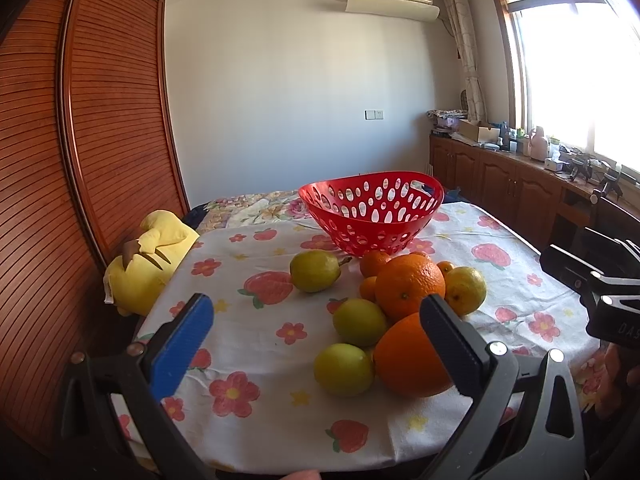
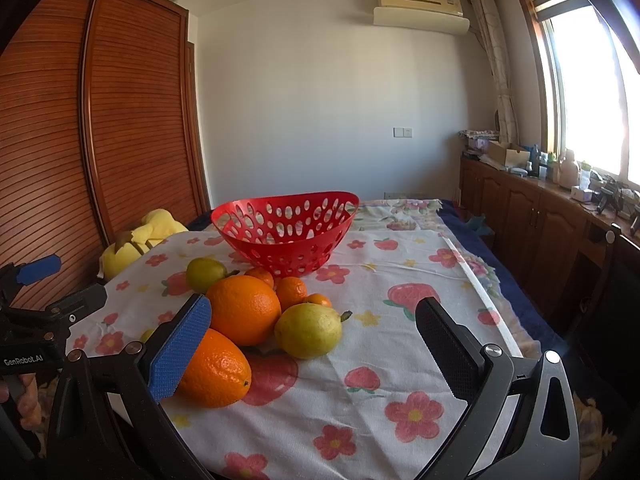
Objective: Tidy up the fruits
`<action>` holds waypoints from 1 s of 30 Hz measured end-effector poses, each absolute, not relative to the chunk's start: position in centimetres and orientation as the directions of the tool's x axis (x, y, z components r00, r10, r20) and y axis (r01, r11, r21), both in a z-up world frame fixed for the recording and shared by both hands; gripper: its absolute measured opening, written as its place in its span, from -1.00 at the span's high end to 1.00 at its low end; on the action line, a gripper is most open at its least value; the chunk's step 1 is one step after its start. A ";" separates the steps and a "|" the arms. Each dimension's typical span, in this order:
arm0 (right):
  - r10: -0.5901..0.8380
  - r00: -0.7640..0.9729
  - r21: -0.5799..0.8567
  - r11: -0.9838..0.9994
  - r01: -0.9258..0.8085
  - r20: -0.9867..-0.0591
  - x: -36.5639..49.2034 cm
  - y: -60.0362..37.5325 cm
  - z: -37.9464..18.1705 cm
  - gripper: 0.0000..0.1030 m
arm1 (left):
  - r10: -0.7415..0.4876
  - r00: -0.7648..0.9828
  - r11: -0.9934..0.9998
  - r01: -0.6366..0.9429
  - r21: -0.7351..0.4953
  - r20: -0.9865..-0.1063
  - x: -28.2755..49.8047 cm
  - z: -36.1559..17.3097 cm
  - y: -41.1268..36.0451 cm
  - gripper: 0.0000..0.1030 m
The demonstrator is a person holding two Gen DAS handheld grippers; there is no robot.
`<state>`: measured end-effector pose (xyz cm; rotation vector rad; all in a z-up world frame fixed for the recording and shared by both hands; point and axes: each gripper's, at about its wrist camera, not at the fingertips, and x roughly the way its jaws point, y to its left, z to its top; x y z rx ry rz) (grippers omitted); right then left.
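Note:
An empty red perforated basket [image 1: 430,196] [image 2: 240,236] stands at the far side of the flower-print tablecloth [image 1: 248,280] [image 2: 400,280]. In front of it lies a heap of fruit: two big oranges [image 1: 408,286] [image 2: 244,308], a nearer orange [image 1: 404,356] [image 2: 216,372], small mandarins [image 1: 374,262] [image 2: 291,290] and several yellow-green pears [image 1: 315,270] [image 2: 308,330]. My left gripper [image 1: 316,320] is open above the near pears, touching nothing. My right gripper [image 2: 312,322] is open, its blue pad beside the near orange, with one pear between the fingers' line of sight.
A yellow plush toy [image 1: 148,256] [image 2: 136,240] lies at the table's left edge against a wooden louvred wardrobe [image 1: 80,140]. A wooden cabinet with clutter [image 1: 520,176] runs under the window on the right. The right gripper's body [image 1: 600,280] shows at the left view's right edge.

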<state>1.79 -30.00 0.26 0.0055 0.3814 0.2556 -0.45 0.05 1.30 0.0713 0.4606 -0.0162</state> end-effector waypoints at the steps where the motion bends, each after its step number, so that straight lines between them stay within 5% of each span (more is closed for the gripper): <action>1: 0.247 0.897 0.052 0.968 -0.246 -0.367 1.8 -30.0 0.3 -1.00 | 0.001 0.896 0.997 0.032 0.065 -0.444 -0.5 1.3 0.0 -1.00; 30: 0.249 0.897 0.057 0.968 -0.246 -0.365 1.7 -30.1 0.5 -1.00 | -0.005 0.897 0.998 0.035 0.060 -0.442 -0.4 1.4 -0.1 -1.00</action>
